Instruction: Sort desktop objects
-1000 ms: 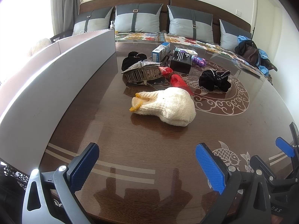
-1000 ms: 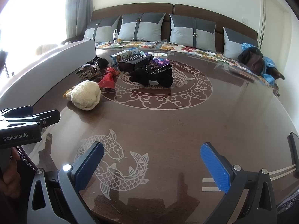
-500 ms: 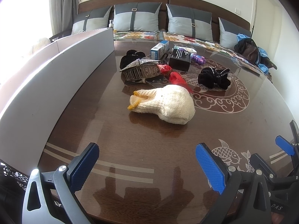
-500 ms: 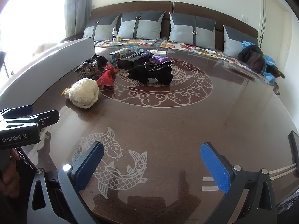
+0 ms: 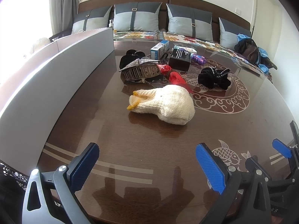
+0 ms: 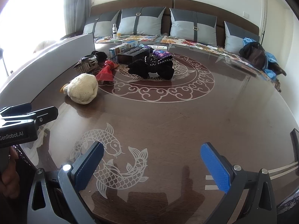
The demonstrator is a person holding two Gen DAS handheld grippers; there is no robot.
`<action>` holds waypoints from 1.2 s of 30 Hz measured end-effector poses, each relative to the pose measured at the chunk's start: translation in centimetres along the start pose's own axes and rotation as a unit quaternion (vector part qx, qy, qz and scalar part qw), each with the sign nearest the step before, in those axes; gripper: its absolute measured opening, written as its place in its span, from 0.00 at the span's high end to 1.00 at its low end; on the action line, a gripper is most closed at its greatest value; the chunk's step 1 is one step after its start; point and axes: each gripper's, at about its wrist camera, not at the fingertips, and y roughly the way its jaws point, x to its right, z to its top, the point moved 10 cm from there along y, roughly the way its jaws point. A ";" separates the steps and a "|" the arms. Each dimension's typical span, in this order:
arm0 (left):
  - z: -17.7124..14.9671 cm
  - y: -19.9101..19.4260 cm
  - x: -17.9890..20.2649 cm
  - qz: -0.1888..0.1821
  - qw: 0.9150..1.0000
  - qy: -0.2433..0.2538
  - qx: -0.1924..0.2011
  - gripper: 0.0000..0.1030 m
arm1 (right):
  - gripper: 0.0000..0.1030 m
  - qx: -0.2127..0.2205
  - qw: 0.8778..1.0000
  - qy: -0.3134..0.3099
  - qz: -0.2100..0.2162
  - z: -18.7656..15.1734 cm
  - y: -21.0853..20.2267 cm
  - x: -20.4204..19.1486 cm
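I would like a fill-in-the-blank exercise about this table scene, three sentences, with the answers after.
1. Both the left tongs and the right tongs are ____ and hold nothing.
2. The cream knitted pouch lies nearest to the left tongs, and its colour is ____.
3. The red cloth lies between the knitted pouch and the ____ box.

Missing words: open; cream; black

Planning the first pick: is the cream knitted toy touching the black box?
No, the cream knitted toy lies apart from the black box, with the red item and bare table between them.
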 end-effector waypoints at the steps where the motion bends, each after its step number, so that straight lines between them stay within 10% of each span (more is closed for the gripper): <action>1: 0.0 0.0 0.0 0.000 1.000 -0.001 0.000 0.00 | 0.00 -0.001 1.000 0.000 0.000 0.0 0.1 0.0; 27: -0.3 0.7 -0.7 0.010 1.000 0.010 -0.023 0.00 | 0.00 -0.060 0.995 -0.084 0.014 2.5 5.9 3.6; 36: 7.4 0.2 1.5 -0.006 0.999 -0.049 0.010 0.00 | 0.00 -0.080 0.995 -0.041 0.054 2.3 6.9 4.3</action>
